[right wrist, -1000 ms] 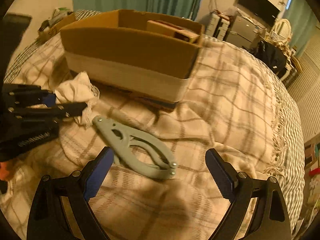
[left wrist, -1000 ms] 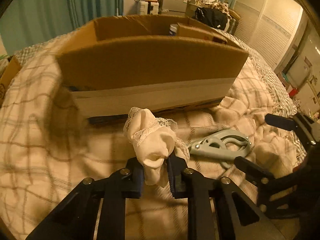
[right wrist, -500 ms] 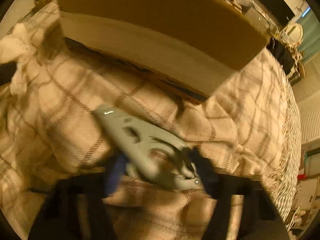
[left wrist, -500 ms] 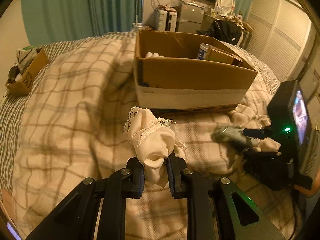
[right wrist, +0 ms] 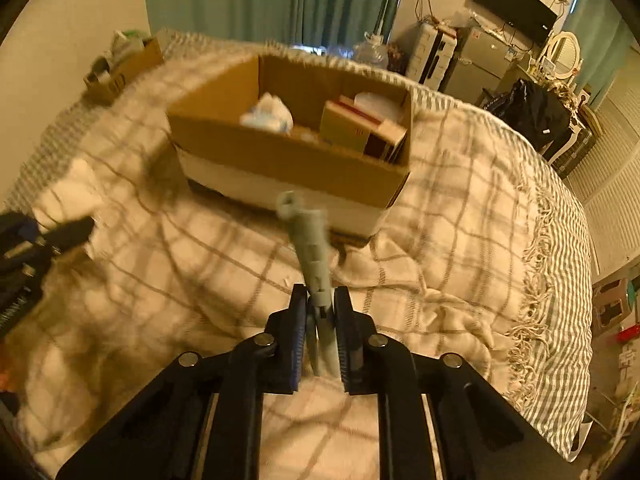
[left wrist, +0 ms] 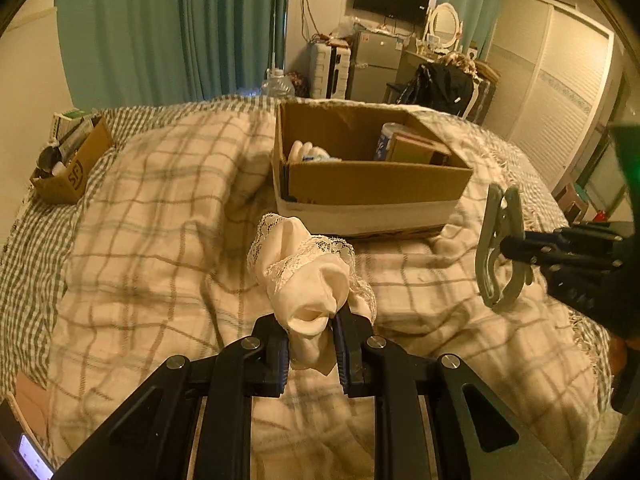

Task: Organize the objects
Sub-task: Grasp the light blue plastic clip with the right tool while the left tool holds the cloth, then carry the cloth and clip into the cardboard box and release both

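Observation:
My left gripper is shut on a cream lace-trimmed cloth, held above the checked blanket. My right gripper is shut on a grey-green plastic clamp tool, which sticks up and forward between the pads. In the left wrist view the same clamp tool hangs at the right, gripped by the right gripper. An open cardboard box stands on the bed ahead of both grippers. The box holds a white bundle, a tin and small cartons.
A checked blanket covers the bed. A small cardboard box with odds and ends sits at the bed's far left. Teal curtains, a fridge and a television stand behind. The blanket's fringed edge drops off at the right.
The right gripper has closed on the clamp tool and lifted it off the blanket. The left gripper has risen with the cloth, and the box now looks farther and lower.

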Available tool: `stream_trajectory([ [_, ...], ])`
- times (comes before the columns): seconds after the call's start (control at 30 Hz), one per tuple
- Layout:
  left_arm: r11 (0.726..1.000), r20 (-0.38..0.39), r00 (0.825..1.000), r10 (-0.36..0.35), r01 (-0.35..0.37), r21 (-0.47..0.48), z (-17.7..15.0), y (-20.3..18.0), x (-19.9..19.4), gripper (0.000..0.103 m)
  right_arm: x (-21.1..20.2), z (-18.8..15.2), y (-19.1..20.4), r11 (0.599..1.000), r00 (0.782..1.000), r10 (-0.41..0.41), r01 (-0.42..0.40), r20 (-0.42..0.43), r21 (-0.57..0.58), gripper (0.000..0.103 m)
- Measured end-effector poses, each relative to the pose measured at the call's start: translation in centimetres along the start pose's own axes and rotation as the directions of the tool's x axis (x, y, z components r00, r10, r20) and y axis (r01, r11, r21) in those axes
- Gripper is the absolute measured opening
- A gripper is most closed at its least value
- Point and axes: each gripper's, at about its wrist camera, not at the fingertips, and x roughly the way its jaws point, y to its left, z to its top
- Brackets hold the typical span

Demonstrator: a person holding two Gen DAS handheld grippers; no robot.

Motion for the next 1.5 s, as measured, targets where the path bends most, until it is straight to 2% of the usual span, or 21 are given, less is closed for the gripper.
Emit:
stream_trajectory([
  [0.23,1.000,0.059,0.998,-0.017,0.016,0.019,0.6,-1.1,-3.4,0.019,-6.5,0.5,1.5,1.000,0.994,0.003,-0.001,0.113,-0.021,0.012],
  [0.43,0.999,0.121,0.992,-0.034,0.029,0.039,2.8,-1.7,-6.3,0.019,-11.1,1.8,2.3,0.999,0.981,0.012,-0.004,0.192,-0.045,0.012],
  [0.6,0.997,0.161,0.986,-0.051,0.042,0.059,5.6,-1.8,-7.8,0.019,-13.6,3.9,2.0,0.999,0.970,0.005,0.006,0.241,-0.048,0.012],
  [0.77,0.997,0.158,0.985,-0.062,0.053,0.058,8.7,-1.4,-7.5,0.019,-14.4,6.8,1.0,0.999,0.958,0.030,-0.023,0.284,-0.031,0.012],
  [0.97,0.998,0.133,0.990,-0.036,0.028,0.062,12.5,-1.4,-4.2,0.019,-11.3,10.9,-0.2,0.998,0.962,0.064,-0.064,0.265,-0.009,0.012],
  [1.23,0.996,0.055,0.998,-0.025,0.020,0.083,15.9,-1.3,3.5,0.019,-2.5,15.4,-1.9,0.992,0.980,0.115,-0.120,0.161,0.027,0.012],
  [1.4,0.996,-0.005,1.000,-0.008,0.008,0.093,16.7,-1.2,9.3,0.019,3.6,16.4,-3.0,0.983,0.983,0.164,-0.169,0.078,0.065,0.012],
  [1.5,0.996,-0.026,0.999,-0.026,0.028,0.083,16.8,-1.0,12.1,0.019,6.6,16.7,-3.4,0.980,0.982,0.185,-0.188,0.045,0.070,0.012],
])
